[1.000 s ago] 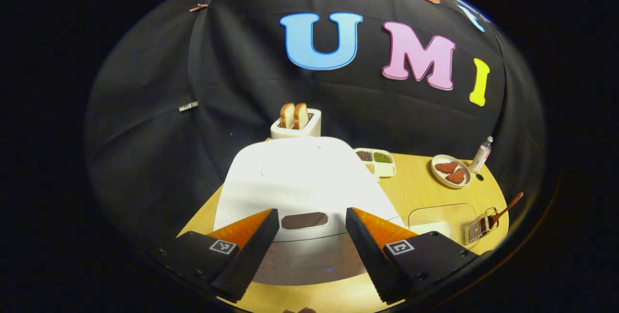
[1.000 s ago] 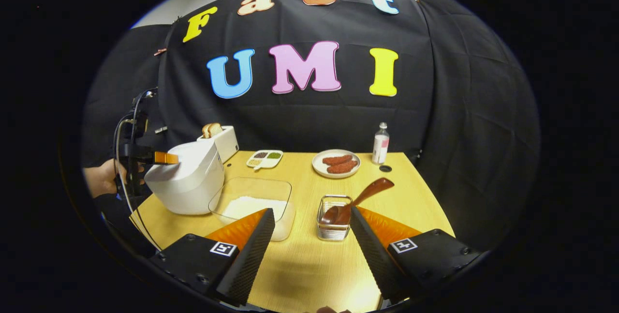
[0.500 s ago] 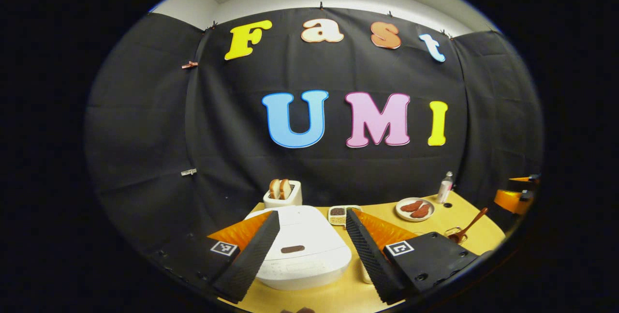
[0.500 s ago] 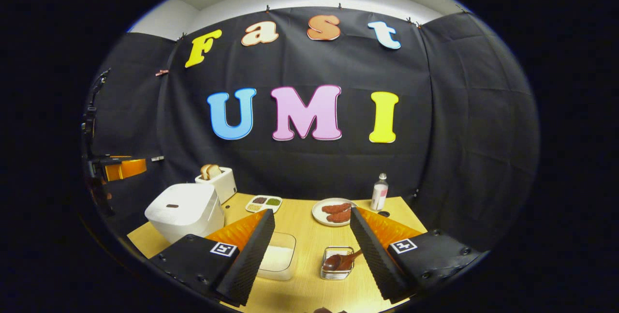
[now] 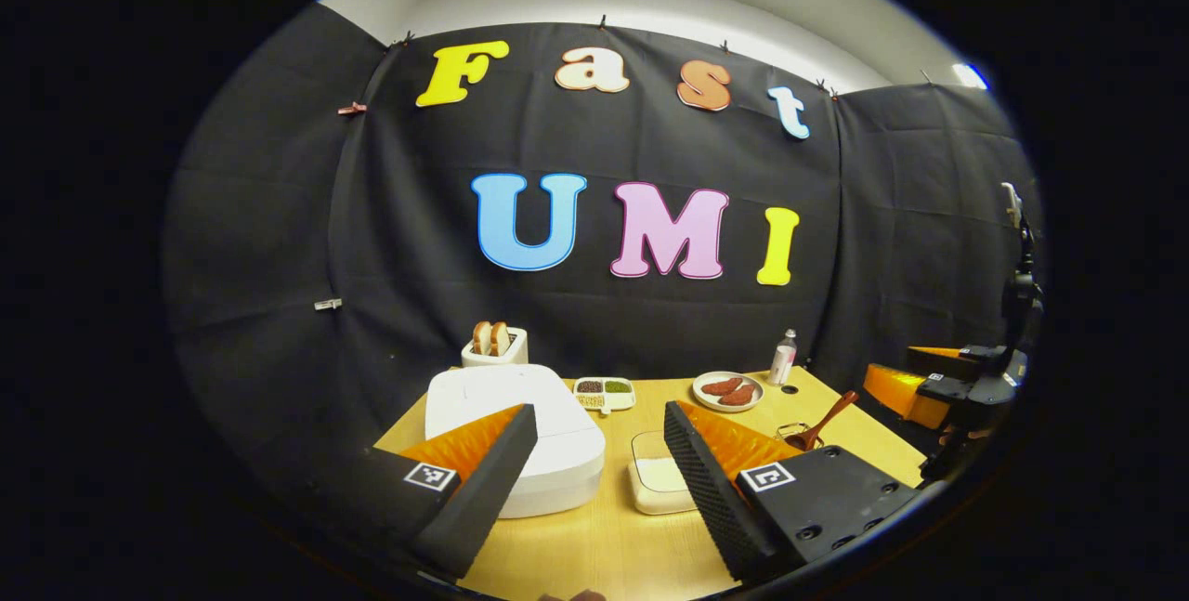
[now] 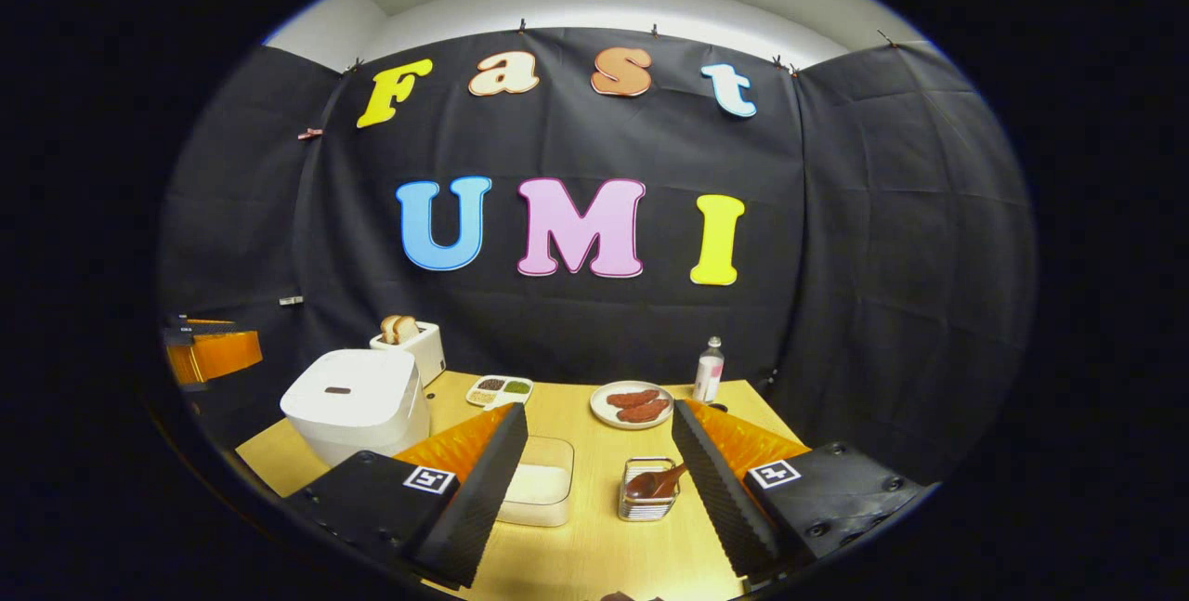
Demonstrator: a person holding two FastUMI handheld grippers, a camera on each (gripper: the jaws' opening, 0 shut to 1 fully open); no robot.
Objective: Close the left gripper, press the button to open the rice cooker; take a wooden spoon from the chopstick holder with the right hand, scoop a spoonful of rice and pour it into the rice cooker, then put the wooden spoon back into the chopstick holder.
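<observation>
The white rice cooker (image 5: 520, 429) (image 6: 356, 401) sits with its lid down at the table's left, a dark button (image 6: 336, 389) on top. A clear box of rice (image 5: 658, 480) (image 6: 539, 489) lies beside it. The wooden spoon (image 5: 825, 420) (image 6: 655, 482) leans in the wire chopstick holder (image 6: 647, 491) (image 5: 791, 434). My left gripper (image 5: 599, 415) hangs open above the table's near edge, nothing between its fingers. My right gripper (image 6: 599, 415) is open too, held back from the holder. The right gripper (image 5: 929, 387) also shows at the far right of the left gripper view.
At the back of the wooden table (image 6: 594, 555) stand a toaster with bread (image 6: 409, 341), a divided dish of grains (image 6: 502, 389), a plate of sausages (image 6: 634, 404) and a small bottle (image 6: 709, 369). The black cloth wall closes in the table's far side.
Both grippers have pulled up and back from the table, so the cooker, rice box and holder look smaller and farther. The left gripper moved off the cooker's lid. Both stay open.
</observation>
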